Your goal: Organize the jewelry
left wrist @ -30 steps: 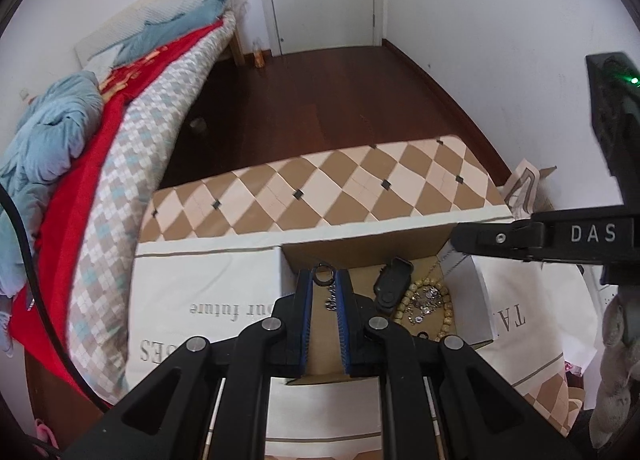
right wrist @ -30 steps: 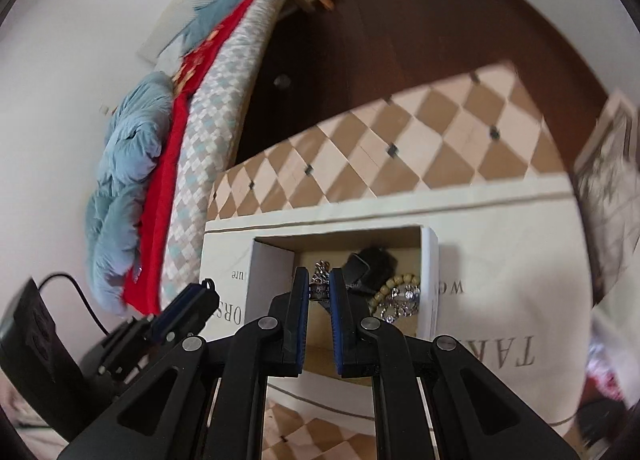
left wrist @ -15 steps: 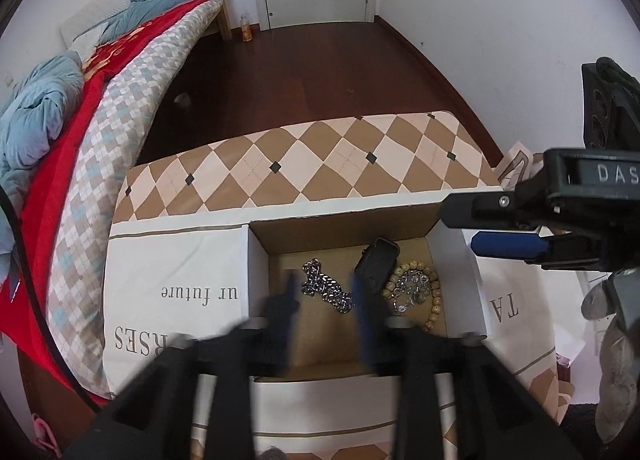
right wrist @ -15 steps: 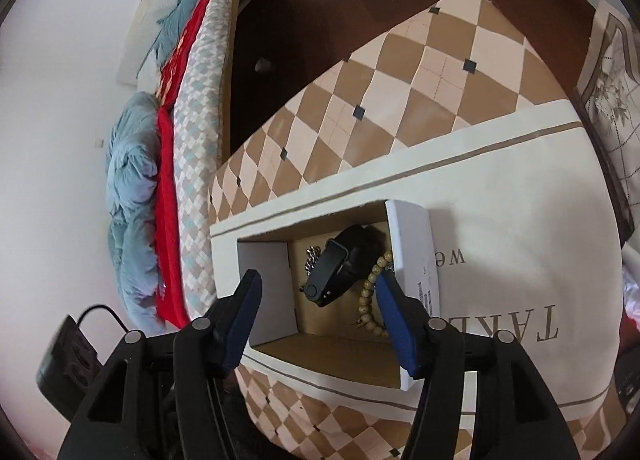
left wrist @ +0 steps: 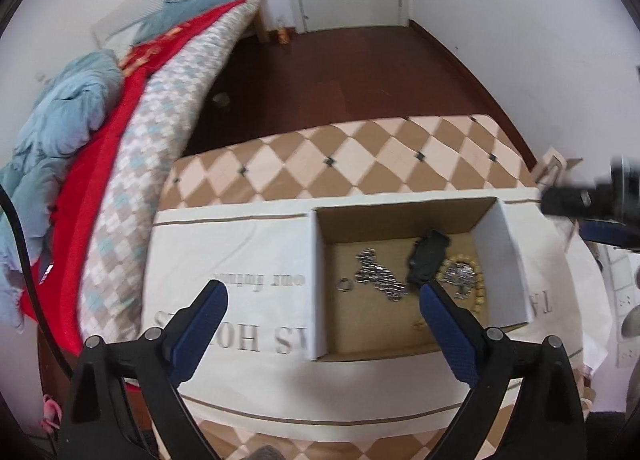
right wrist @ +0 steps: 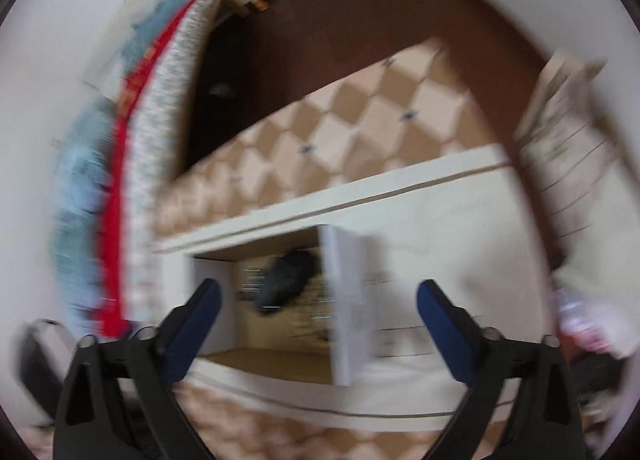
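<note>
An open cardboard box (left wrist: 318, 280) sits on a white printed cloth. Inside lie a small ring (left wrist: 344, 285), a silver chain bracelet (left wrist: 378, 274), a black watch (left wrist: 428, 256) and a bead bracelet (left wrist: 474, 284) around sparkly pieces. My left gripper (left wrist: 322, 292) is open and empty, held above the box's near left side. My right gripper (right wrist: 318, 292) is open and empty over the same box (right wrist: 340, 300); that view is blurred, with the black watch (right wrist: 286, 278) showing. The right gripper also shows at the right edge of the left wrist view (left wrist: 592, 206).
The box rests on a checkered brown and cream cushion (left wrist: 360, 156) covered by the white cloth (left wrist: 240, 260). A bed with red and blue bedding (left wrist: 100, 120) stands to the left. A dark wood floor (left wrist: 340, 72) and a door lie behind.
Both grippers were shut a second ago, the left on a ring, the right on the chain. Both have opened and pulled back; ring and chain now lie in the box.
</note>
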Motion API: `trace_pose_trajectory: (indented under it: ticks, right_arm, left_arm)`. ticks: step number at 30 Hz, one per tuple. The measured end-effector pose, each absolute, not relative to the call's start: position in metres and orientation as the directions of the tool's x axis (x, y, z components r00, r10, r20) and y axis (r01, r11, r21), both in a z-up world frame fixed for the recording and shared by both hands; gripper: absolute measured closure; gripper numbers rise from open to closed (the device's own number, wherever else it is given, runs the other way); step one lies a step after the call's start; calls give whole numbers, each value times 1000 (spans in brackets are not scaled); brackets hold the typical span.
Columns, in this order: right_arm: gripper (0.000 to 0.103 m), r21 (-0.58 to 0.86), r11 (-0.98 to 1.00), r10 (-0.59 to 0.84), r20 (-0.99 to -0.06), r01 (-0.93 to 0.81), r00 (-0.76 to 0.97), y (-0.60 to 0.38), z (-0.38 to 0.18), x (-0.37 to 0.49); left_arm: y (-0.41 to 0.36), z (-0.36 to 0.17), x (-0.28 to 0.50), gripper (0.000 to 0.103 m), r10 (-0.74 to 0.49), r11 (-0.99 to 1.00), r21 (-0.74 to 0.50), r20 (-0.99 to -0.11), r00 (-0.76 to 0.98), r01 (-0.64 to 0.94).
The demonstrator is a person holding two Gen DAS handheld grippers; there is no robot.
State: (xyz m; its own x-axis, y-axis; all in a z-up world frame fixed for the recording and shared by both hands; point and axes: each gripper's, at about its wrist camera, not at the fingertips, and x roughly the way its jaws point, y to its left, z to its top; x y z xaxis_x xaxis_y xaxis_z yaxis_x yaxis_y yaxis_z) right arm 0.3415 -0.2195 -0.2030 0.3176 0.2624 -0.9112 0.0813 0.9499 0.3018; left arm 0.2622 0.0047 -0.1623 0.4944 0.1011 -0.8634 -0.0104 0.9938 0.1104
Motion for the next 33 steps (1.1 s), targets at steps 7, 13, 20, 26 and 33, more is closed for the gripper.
trace_pose_trajectory:
  ticks: [7, 13, 20, 26, 33]
  right_arm:
    - [0, -29, 999, -44, -896, 42, 442, -200, -179, 296]
    - [0, -44, 998, -60, -875, 44, 480, -190, -163, 256]
    - [0, -8, 998, -41, -848, 63, 528, -189, -131, 206]
    - [0, -19, 997, -60, -794, 74, 605, -195, -83, 160]
    - [0, -51, 995, -92, -712, 80, 696, -201, -22, 100]
  left_arm:
    - [27, -151, 245, 5, 143, 990, 118, -847, 513, -81]
    - [30, -136, 225, 5, 156, 988, 126, -835, 527, -92]
    - [31, -105, 191, 5, 118, 993, 87, -824, 554, -83]
    - [24, -61, 147, 5, 91, 996, 64, -790, 606, -66]
    - [21, -17, 101, 5, 56, 998, 25, -757, 651, -57]
